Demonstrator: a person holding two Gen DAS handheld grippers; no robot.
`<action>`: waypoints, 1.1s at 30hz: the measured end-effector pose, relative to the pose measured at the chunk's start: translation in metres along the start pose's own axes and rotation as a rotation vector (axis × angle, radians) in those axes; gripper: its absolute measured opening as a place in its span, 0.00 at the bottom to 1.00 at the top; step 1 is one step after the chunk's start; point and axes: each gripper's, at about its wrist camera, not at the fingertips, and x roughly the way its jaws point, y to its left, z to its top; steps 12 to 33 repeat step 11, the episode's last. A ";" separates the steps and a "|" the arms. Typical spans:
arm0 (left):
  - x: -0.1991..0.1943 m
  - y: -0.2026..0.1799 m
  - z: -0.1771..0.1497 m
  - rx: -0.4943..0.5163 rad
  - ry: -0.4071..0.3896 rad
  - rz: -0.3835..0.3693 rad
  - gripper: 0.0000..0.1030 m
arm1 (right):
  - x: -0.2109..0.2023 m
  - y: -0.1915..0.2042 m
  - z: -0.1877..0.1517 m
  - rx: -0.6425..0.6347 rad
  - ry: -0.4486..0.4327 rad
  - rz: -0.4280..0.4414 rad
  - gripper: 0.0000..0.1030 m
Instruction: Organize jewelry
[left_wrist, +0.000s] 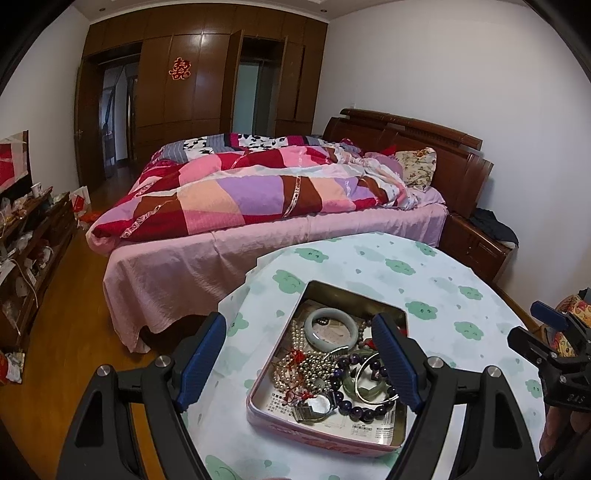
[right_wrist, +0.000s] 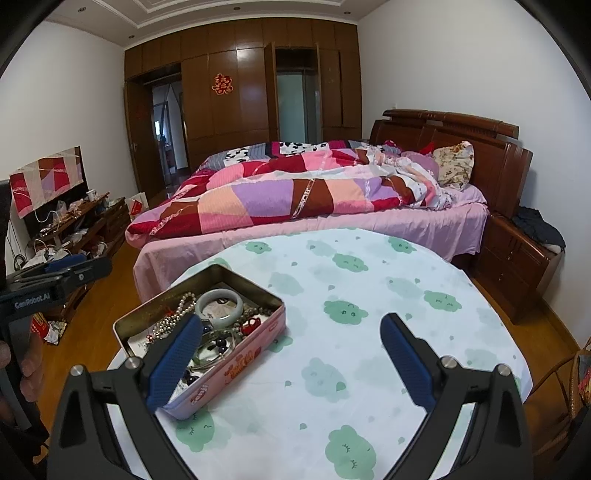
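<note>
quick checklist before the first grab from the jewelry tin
1. Left gripper jaws open and empty: ok.
2. Right gripper jaws open and empty: ok.
3. Tin open, contents reachable: ok.
4. Pale bangle lying free on top: ok.
5. Pearl strands untangled from the other pieces: not ok.
6. Tablecloth has bare space for sorting: ok.

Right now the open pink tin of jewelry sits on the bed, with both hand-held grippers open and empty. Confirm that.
Not quite: the pink tin sits on the cloth-covered table, not the bed, as the right wrist view shows. Both hand-held grippers, left and right, are open and empty.
</note>
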 end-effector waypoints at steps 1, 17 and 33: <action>0.000 0.002 -0.001 0.003 0.000 0.007 0.79 | 0.000 0.000 0.000 0.000 0.001 0.001 0.96; -0.006 -0.011 -0.001 0.060 -0.043 0.038 0.84 | 0.004 -0.002 -0.004 0.003 0.015 -0.005 0.97; -0.006 -0.011 -0.001 0.060 -0.043 0.038 0.84 | 0.004 -0.002 -0.004 0.003 0.015 -0.005 0.97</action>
